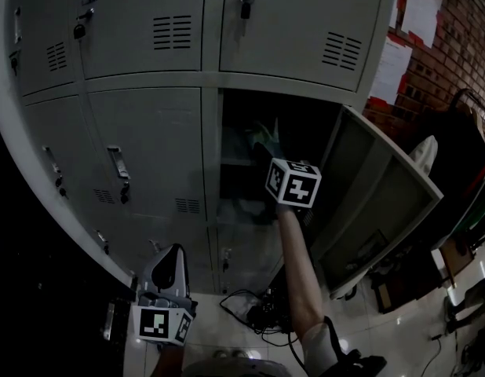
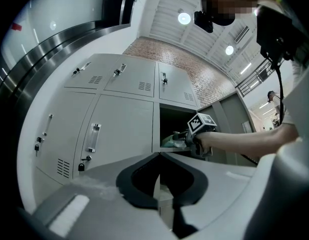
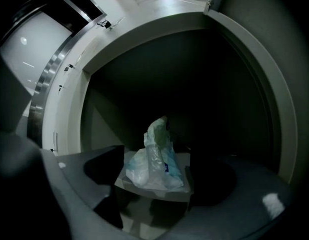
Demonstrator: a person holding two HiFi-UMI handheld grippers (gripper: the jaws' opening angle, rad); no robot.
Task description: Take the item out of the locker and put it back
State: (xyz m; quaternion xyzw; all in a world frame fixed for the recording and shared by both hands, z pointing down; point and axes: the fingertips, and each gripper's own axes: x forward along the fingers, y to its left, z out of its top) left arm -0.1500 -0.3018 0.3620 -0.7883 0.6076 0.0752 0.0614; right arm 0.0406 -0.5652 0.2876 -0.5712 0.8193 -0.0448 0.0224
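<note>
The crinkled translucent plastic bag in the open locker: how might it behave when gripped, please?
The crinkled translucent plastic bag looks thin and floppy, so it would probably crumple when squeezed. Standing peaked on the grey shelf, it seems light and may slump.

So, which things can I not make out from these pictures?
1. Right gripper view: the jaws of the right gripper flank the plastic bag; darkness hides whether they press it.
2. All views: the bag's contents, hidden by crinkled plastic.
3. Head view and right gripper view: the depth of the locker behind the bag, too dark.
4. Head view: print on the papers on the brick wall, too small.
</note>
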